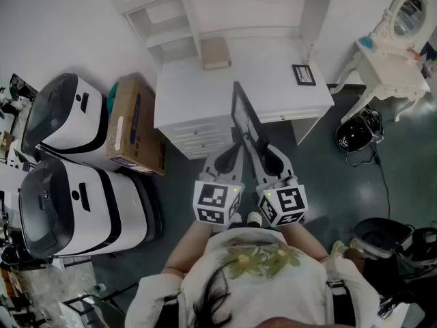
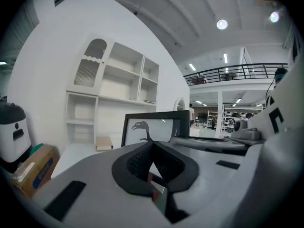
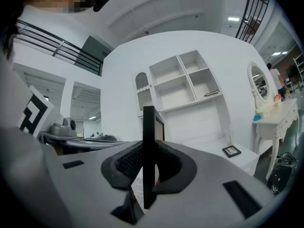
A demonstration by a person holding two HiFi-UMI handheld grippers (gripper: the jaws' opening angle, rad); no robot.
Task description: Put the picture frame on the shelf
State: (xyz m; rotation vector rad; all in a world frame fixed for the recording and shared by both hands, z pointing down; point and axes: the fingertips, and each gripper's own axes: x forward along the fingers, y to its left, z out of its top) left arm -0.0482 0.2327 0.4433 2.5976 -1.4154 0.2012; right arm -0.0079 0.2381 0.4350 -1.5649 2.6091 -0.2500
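Frame (image 2: 156,127): black border, white picture, dark bird silhouette. Upright, pinched edge-on by right gripper (image 3: 148,163); left gripper (image 2: 152,164) jaws pressed together.

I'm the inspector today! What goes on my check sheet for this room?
Surface: white desk, mostly bare.
Job's things: picture frame, upright, held in front of the desk; white shelf behind the desk.
Clutter: tan book and small black frame on the desk.
Grippers: left gripper and right gripper both shut on the picture frame.
Cables: black cable on the floor.
Surroundings: white machines, cardboard box, vanity.
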